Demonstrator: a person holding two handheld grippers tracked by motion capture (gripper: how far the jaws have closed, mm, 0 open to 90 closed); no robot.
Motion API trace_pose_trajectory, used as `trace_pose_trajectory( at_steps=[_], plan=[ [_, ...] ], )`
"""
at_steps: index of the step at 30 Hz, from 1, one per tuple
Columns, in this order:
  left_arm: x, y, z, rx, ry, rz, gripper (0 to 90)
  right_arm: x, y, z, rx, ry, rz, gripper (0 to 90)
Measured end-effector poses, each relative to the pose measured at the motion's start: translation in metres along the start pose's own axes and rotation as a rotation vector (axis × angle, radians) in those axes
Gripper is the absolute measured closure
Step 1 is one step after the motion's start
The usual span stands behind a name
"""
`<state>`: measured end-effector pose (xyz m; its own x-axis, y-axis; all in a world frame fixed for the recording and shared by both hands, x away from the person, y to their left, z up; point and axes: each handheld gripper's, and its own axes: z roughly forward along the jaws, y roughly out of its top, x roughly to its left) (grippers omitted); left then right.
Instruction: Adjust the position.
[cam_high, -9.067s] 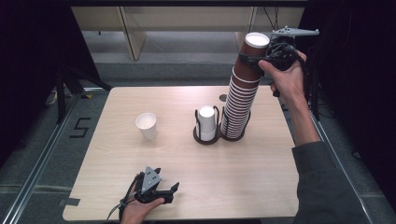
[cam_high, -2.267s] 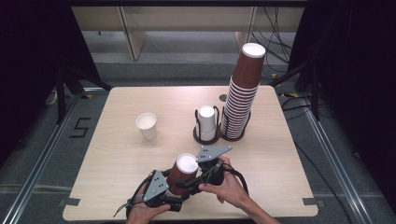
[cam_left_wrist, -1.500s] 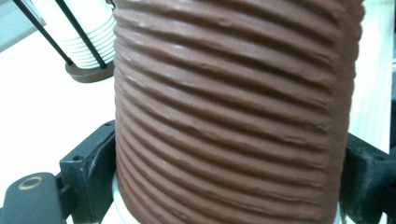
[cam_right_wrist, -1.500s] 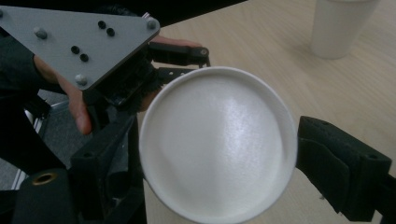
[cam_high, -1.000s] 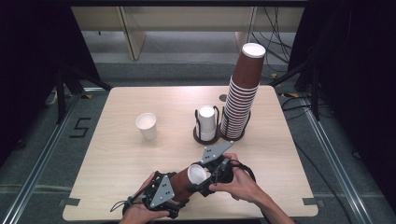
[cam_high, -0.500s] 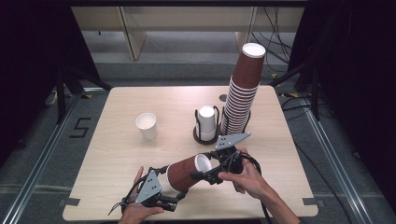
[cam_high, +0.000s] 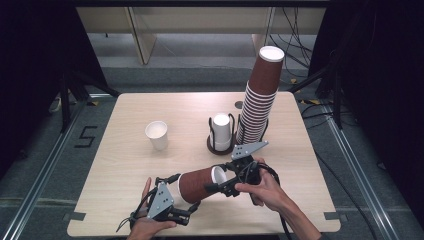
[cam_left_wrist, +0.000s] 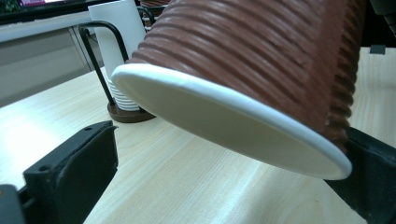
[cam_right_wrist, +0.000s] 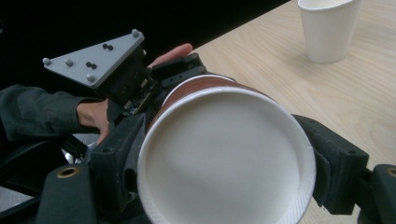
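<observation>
High view overhead, gripper views close, all sharing brown cup (cam_high: 197, 184).

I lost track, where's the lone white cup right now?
In the high view the white cup stands upright, left of centre on the table, apart to the left of the cup holder.

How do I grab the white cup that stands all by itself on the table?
Grip the white cup across its side wall, just under the rim, coming in level from the near side with one jaw on each side. It stands upright on the table, mouth up, and widens toward the top, so jaws there probably won't slip off. Squeeze softly; the wall may dent.
</observation>
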<state>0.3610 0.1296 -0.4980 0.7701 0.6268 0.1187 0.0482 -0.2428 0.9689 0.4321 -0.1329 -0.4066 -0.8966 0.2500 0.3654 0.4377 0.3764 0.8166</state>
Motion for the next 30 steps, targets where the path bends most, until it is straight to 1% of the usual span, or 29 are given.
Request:
trace_pose_trajectory(
  at_steps=[1,2,3,4,5,6,7,8,9,10,11,12,13,16,17,19,20,21,22,23,24,26,27,28,30],
  plan=[
    [-0.001,-0.0015,0.0018,-0.014,-0.01,0.012,0.0,-0.0024,-0.0008,0.0014,0.004,0.007,-0.007,24.0],
    [-0.0015,-0.0011,0.0007,-0.003,-0.014,0.018,0.0,-0.0019,-0.0013,0.0017,0.011,0.011,0.01,24.0],
    [-0.0017,-0.0015,0.0025,-0.023,-0.035,0.021,0.1,-0.0028,-0.0019,0.0027,0.016,0.018,0.008,24.0],
    [-0.0017,-0.0015,0.0025,-0.023,-0.035,0.021,0.0,-0.0028,-0.0019,0.0027,0.016,0.018,0.008,24.0],
    [-0.0037,-0.0003,0.0016,-0.011,-0.031,0.04,0.0,-0.0045,-0.0039,0.0058,0.028,0.037,0.009,24.0],
    [-0.0042,-0.0009,0.0031,-0.022,-0.043,0.037,0.0,-0.004,-0.0044,0.0061,0.034,0.038,0.025,24.0],
    [-0.0047,-0.001,0.0029,-0.025,-0.044,0.027,0.0,-0.0039,-0.0045,0.0067,0.038,0.045,0.026,24.0],
    [-0.0051,-0.0001,0.0014,-0.016,-0.042,0.03,0.0,-0.0047,-0.0046,0.0073,0.04,0.045,0.014,24.0],
    [-0.0052,-0.0001,0.0012,-0.02,-0.045,0.04,0.0,-0.004,-0.0052,0.0079,0.041,0.045,0.026,24.0],
    [-0.005,0.0,0.0009,-0.022,-0.05,0.046,0.0,-0.005,-0.0052,0.0081,0.038,0.044,0.017,24.0],
    [-0.005,0.0,0.0009,-0.022,-0.05,0.046,0.8,-0.005,-0.0052,0.0081,0.038,0.044,0.017,24.0],
    [-0.005,-0.0002,0.0016,-0.037,-0.053,0.041,0.8,-0.0051,-0.0054,0.0084,0.035,0.051,0.025,24.0],
    [-0.0052,0.0005,0.0,-0.029,-0.051,0.037,0.7,-0.0044,-0.0055,0.0081,0.034,0.062,0.045,24.0],
    [-0.0054,0.0004,-0.0002,-0.036,-0.052,0.031,0.7,-0.0051,-0.0055,0.0079,0.031,0.061,0.041,24.0],
    [-0.0048,0.0007,-0.0007,-0.036,-0.058,0.027,1.0,-0.0063,-0.0058,0.008,0.033,0.067,0.041,23.9],
    [-0.0032,0.0002,-0.0009,-0.032,-0.073,0.023,2.0,-0.0071,-0.0067,0.0086,0.032,0.063,0.04,23.6],
    [-0.0028,0.0003,-0.0013,-0.027,-0.075,0.025,2.5,-0.0074,-0.0071,0.0088,0.036,0.069,0.053,23.5],
    [-0.0023,0.0,-0.0001,-0.035,-0.084,0.016,3.0,-0.0078,-0.0075,0.0091,0.039,0.071,0.06,23.4],
    [-0.001,0.0004,-0.0003,-0.031,-0.092,0.015,3.6,-0.0072,-0.008,0.0094,0.04,0.072,0.078,23.2],
    [-0.0004,0.0013,-0.0022,-0.014,-0.09,0.008,4.8,-0.0075,-0.0082,0.0097,0.039,0.076,0.079,23.0],
    [-0.0004,0.0013,-0.0022,-0.014,-0.09,0.008,5.7,-0.0075,-0.0082,0.0097,0.039,0.076,0.079,23.0],
    [0.0011,0.0032,-0.0025,-0.018,-0.103,0.003,7.0,-0.0091,-0.0077,0.0088,0.033,0.066,0.063,22.6],
    [0.0011,0.0032,-0.0025,-0.018,-0.103,0.003,7.9,-0.0081,-0.0076,0.0082,0.041,0.073,0.079,22.4],
    [0.0015,0.0041,-0.0037,-0.01,-0.103,0.007,7.9,-0.0081,-0.0076,0.0082,0.041,0.073,0.079,22.4],
    [0.0023,0.005,-0.0039,-0.008,-0.119,0.0,9.1,-0.0084,-0.0069,0.0069,0.038,0.069,0.064,21.6]
  ],
)
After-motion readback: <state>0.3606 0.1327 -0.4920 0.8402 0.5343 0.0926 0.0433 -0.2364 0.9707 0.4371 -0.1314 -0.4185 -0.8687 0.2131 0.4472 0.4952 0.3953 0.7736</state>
